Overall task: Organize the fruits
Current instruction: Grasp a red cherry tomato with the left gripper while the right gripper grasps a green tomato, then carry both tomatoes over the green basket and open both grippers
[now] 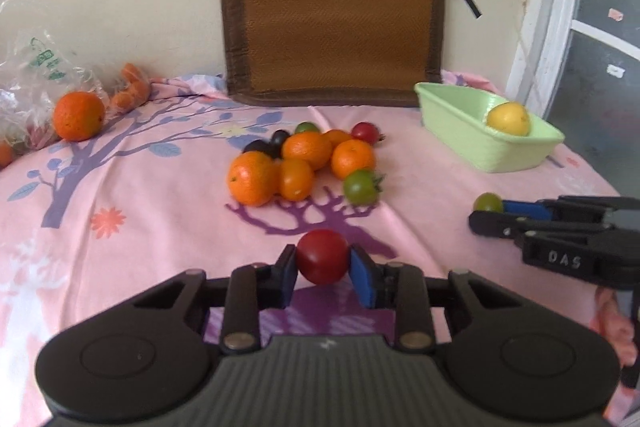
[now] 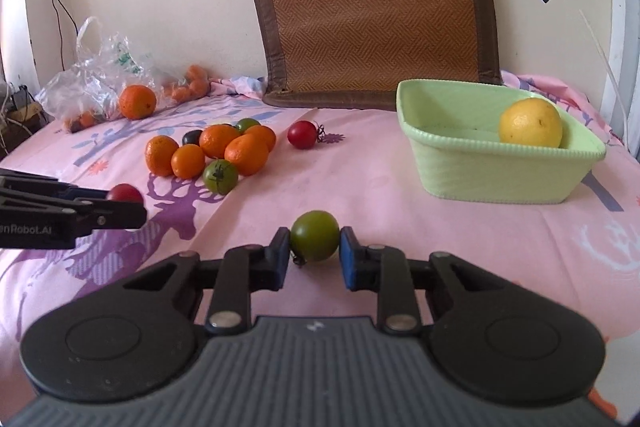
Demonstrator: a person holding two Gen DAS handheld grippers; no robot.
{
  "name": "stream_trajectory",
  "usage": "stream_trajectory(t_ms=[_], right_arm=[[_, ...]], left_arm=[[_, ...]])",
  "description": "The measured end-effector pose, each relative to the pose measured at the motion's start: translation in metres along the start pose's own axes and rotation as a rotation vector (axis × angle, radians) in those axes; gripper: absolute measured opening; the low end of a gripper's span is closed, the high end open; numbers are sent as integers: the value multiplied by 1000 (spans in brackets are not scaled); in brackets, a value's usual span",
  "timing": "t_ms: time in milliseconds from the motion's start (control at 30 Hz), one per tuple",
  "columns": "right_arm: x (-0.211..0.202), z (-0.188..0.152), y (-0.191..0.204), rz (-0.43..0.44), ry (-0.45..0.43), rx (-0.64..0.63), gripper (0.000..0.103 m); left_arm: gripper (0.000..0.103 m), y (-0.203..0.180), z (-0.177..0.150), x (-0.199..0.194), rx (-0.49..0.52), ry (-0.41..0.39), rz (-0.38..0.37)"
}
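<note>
My left gripper is shut on a red tomato, held just above the pink cloth; it also shows in the right wrist view. My right gripper is shut on a green tomato, which also shows in the left wrist view. A pile of oranges with green, dark and red tomatoes lies mid-table. A light green basket at the right holds a yellow lemon; the basket also shows in the left wrist view.
A lone red tomato lies between pile and basket. A large orange and a plastic bag with fruit sit far left. A brown woven mat leans on the back wall.
</note>
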State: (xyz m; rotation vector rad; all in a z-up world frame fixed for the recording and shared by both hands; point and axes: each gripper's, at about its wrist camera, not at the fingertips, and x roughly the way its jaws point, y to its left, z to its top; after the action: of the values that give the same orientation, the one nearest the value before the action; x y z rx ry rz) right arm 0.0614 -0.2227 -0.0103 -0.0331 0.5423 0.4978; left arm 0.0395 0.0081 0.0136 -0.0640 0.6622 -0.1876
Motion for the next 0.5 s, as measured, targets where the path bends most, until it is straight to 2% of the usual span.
stream_trajectory(t_ms=[100,233,300,400,500], right_arm=[[-14,-2,-8,-15,-49,16,29],[-29,9,-30,-109,-163,38,29],[-31,19,-45,-160,-208,50,29],[-20,31,-68,-202,-222,70,29],[-6,39,-86,-234,-210,79,29]], left_arm=[[28,-24,18,3,7,-19,-111],[28,-61,55,27,41,-12,-230],[28,-82,79,44,55,-33,-277],[28,-105,109,78,70,-38,-318],[28,-121,125,115,68,8,-305]])
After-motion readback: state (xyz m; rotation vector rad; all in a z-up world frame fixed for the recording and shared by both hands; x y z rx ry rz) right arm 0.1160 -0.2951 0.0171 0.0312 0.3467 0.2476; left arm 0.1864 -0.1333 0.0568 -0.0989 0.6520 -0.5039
